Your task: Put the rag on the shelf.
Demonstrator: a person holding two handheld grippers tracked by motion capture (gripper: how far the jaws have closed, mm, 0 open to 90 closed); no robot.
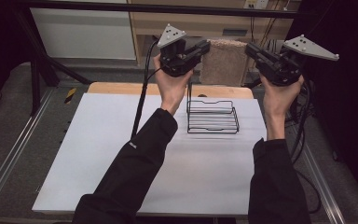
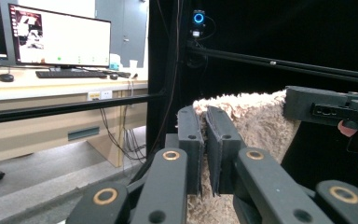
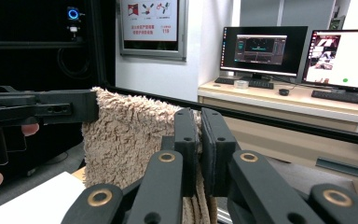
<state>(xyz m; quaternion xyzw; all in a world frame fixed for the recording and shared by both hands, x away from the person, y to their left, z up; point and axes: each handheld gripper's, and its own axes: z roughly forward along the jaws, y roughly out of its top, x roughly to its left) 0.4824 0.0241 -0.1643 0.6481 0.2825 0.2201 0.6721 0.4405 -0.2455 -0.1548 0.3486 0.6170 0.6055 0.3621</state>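
I hold both grippers raised above the far edge of the table (image 1: 98,154), a fuzzy beige towel (image 1: 223,60) stretched between them; my left gripper (image 1: 204,46) pinches the towel's left upper corner and my right gripper (image 1: 251,49) pinches its right upper corner, so the cloth hangs down flat in the gap between my two hands, beyond the far edge of the white tabletop. In the left gripper view my jaws are pressed together on the shaggy fabric (image 2: 256,121), a fold of it caught between the pads, and the other gripper (image 2: 326,109) reaches in from the right to meet the towel's top edge; in the right gripper view my jaws are likewise closed on the pile (image 3: 130,135), with the opposite gripper (image 3: 42,109) coming in from the left and touching the cloth's upper corner. Below and nearer, a black wire rack (image 1: 213,116) stands on the table between my forearms, well apart from the towel; my left hand (image 1: 171,84) and right hand (image 1: 279,95) grip the handles from beneath, dark sleeves running back toward the near edge.
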